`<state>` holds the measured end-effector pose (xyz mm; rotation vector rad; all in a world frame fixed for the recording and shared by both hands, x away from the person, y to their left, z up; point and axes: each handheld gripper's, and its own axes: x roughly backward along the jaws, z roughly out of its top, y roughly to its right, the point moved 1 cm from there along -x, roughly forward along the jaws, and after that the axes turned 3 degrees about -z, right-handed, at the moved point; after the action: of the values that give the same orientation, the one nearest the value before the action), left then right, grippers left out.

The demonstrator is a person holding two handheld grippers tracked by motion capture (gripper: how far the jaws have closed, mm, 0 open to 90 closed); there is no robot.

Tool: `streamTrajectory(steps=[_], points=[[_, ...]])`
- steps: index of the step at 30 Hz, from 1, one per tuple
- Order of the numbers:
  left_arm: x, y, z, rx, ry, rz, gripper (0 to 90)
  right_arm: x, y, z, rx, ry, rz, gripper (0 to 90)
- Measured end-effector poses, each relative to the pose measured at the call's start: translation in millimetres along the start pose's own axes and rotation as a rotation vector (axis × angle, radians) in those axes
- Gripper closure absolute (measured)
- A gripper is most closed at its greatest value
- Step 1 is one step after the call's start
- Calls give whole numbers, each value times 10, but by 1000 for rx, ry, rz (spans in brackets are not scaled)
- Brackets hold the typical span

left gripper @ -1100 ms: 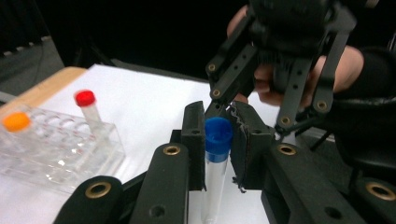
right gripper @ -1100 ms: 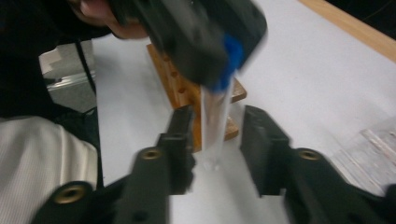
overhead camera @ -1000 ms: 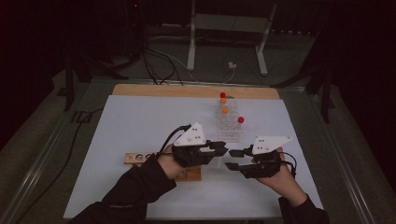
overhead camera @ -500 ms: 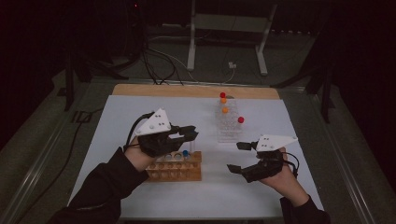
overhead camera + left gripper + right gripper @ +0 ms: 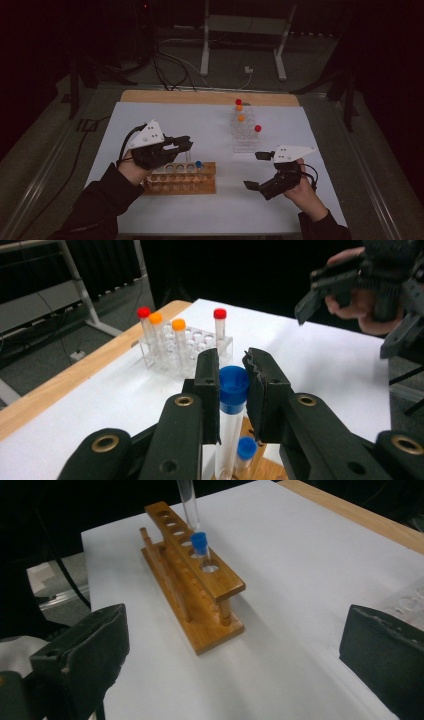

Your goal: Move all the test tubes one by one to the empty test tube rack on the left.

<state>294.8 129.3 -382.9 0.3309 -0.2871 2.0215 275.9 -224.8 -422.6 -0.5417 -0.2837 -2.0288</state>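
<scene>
Left gripper view: my left hand-held gripper (image 5: 234, 385) clamps a blue-capped tube (image 5: 231, 425) at its cap, above the wooden rack (image 5: 182, 179).
Right gripper view: my right hand-held gripper (image 5: 235, 660) gapes wide, holding nothing.

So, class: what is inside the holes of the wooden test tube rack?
One short blue-capped tube stands in the wooden rack near its end. The left claw holds a second clear, blue-capped tube above the next hole. Other holes look empty; some are covered by the hand.

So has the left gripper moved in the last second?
Yes. The left gripper has swung left, away from the clear rack, and now holds a blue-capped tube above the wooden rack.
</scene>
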Motion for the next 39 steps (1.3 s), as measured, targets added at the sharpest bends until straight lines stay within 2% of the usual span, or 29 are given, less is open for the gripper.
streamTrajectory(steps=[3,5,10,16,20,30,36,39], points=[[-49,-8,-98,17,4,-3,780,9,2,-8,0,1,1,0],[-82,-12,-160,7,-8,8,780,7,-2,-16,3,-1,0,0],[-123,-42,-324,47,11,1,779,-5,-3,-51,2,-7,11,0],[-189,-35,-520,72,-13,-6,779,-11,-8,-68,7,-9,19,0],[-254,-1,-623,73,-55,-14,779,-5,-14,-73,7,-8,27,0],[-346,47,-718,50,-101,-9,778,15,-13,-81,13,-3,40,0],[-353,61,-719,32,-105,-8,775,25,-6,-72,8,3,49,0],[-348,49,-719,36,-107,-13,774,31,7,-51,8,6,49,0]])
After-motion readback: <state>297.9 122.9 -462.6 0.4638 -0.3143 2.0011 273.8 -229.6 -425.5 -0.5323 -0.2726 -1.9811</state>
